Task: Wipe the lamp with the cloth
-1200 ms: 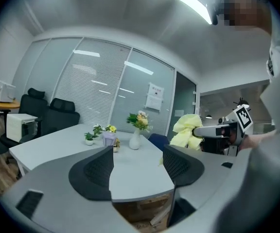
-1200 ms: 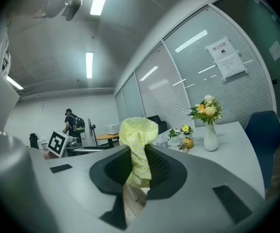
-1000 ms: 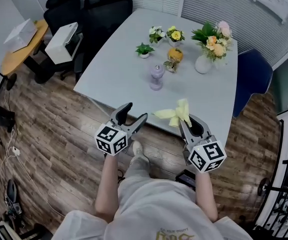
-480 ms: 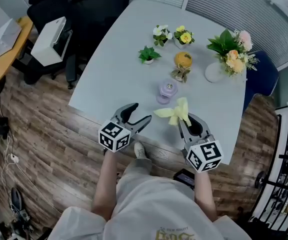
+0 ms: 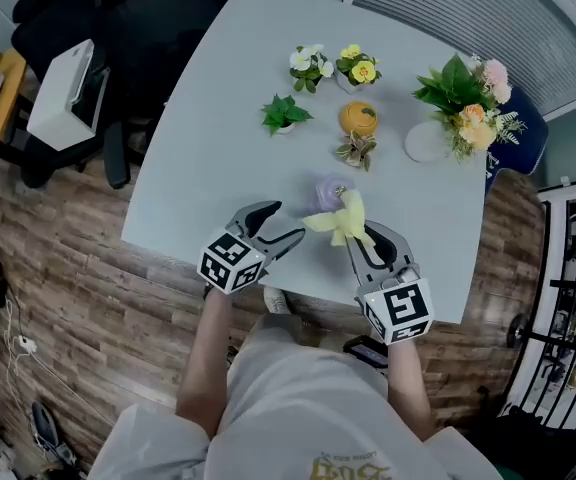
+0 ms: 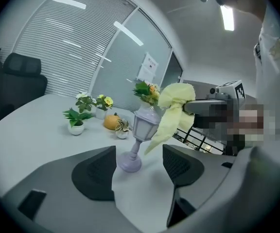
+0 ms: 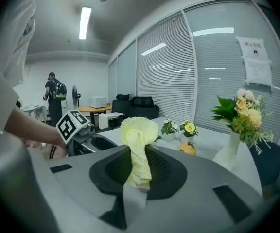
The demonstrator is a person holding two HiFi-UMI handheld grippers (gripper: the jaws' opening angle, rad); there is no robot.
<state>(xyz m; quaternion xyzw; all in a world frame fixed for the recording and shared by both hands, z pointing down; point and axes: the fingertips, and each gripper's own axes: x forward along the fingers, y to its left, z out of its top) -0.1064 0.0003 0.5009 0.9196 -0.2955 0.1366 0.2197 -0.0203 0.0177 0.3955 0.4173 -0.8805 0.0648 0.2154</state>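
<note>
Lamp [image 5: 328, 193] first: one small lilac lantern on a stem, upright on the grey bench [image 5: 218, 138], near the edge closest to me. In the left gripper view it stands ahead of the gap in the left tongs [image 5: 286, 221]. Those jaws are spread wide with nothing in them and touch nothing. I judge they are lined up on the stem so I can steady the lamp while it is wiped.

The right tongs [image 5: 360, 236] are clenched on the one yellow cloth [image 5: 340, 222], pinching its lower end. That leaves the loose bunch standing out past the jaws as a wiping pad. The bunch sits right at the lamp's head, but I cannot tell whether it touches yet.

Beyond the lamp, well apart from it, I count:
- three small potted plants [image 5: 284, 114]
- one orange ornament [image 5: 358, 118] with one tiny plant [image 5: 356, 151] just before it
- one white vase of flowers [image 5: 463, 93]

None of these crowd the wipe.
</note>
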